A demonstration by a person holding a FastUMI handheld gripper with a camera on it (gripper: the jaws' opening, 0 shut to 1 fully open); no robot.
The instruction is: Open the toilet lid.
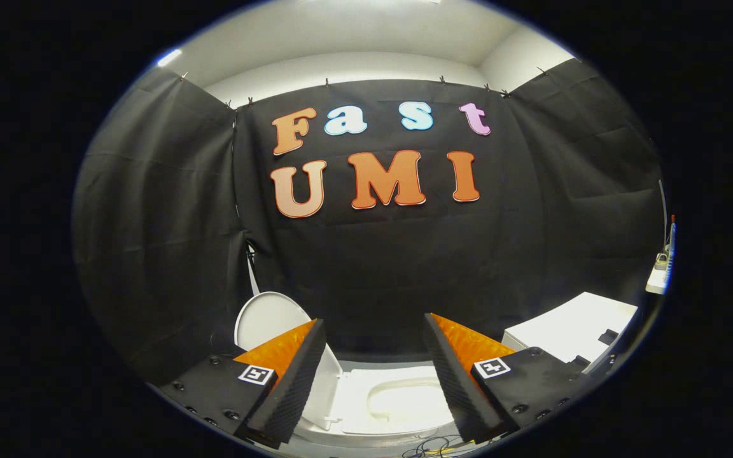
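Below the fingers and just ahead of them stands the toilet, its bowl showing in the gap between them. The toilet lid is already raised — it stands up at the left side of the bowl, its pale oval rising beyond the left finger, leaning toward the black cloth wall. So the opening looks done, or all but done.

The gripper hangs above with its fingers spread wide, nothing between them and nothing touched.

As for handling, the lid looks like a thin, rigid plastic shell: light, stiff, smooth enough to slip under a pinch. I would judge the free rim — the edge farthest from the hinge — the best place to hook or nip it, since that gives the most leverage and the hinge carries the weight.

Its long axis now runs roughly upright, from the hinge down beside the bowl to the rounded top edge. Its inner face appears to turn toward the bowl, though I cannot tell for certain.

A white box sits well apart, beyond the right finger.
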